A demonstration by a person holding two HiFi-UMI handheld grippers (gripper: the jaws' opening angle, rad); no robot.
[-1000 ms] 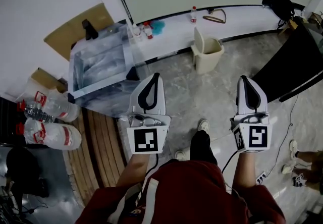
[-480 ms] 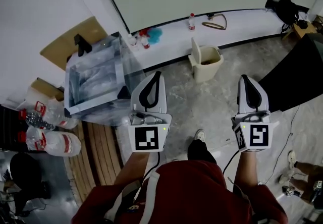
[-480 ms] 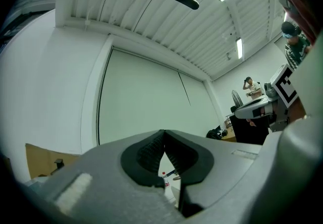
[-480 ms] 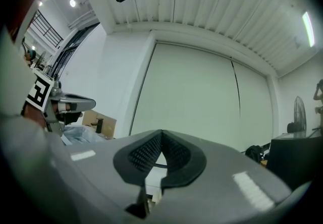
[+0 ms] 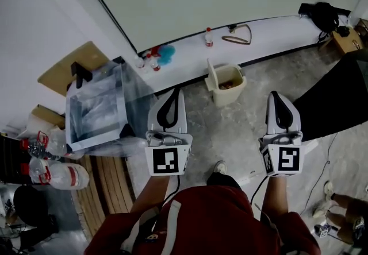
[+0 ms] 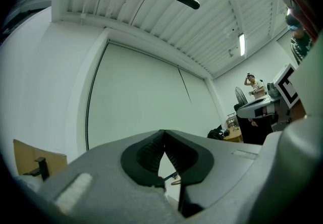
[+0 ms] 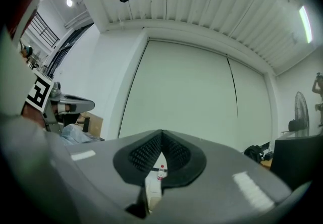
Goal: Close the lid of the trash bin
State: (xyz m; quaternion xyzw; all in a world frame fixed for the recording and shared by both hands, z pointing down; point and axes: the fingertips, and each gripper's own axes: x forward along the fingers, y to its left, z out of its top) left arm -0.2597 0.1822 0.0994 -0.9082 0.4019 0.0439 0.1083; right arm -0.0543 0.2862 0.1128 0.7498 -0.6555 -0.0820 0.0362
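**Two grippers shut, bin lid up**

Both grippers are held level and side by side, pointing at the far wall. The left gripper [image 5: 176,92] has its jaws closed tip to tip with nothing between them; its own view shows the ribbed pads [image 6: 151,150] meeting at the top. The right gripper [image 5: 273,95] is the same, closed and empty, with its pads [image 7: 144,153] touching.

Past the tips, and well apart from both, the bin [image 5: 229,87] stands upright on the grey floor [image 5: 230,133], its mouth facing up. It sits between the lines of the two grippers, nearer the left one's. Its lid [image 5: 211,75] stands on edge along the bin's left side, almost vertical, its inner face turned right over the open mouth. Something brownish lies inside.

Just behind the bin runs a white ledge [image 5: 276,30] at the foot of the wall, with a bottle [image 5: 209,36] on it. A clear box [image 5: 95,107] stands to the left of the left gripper.
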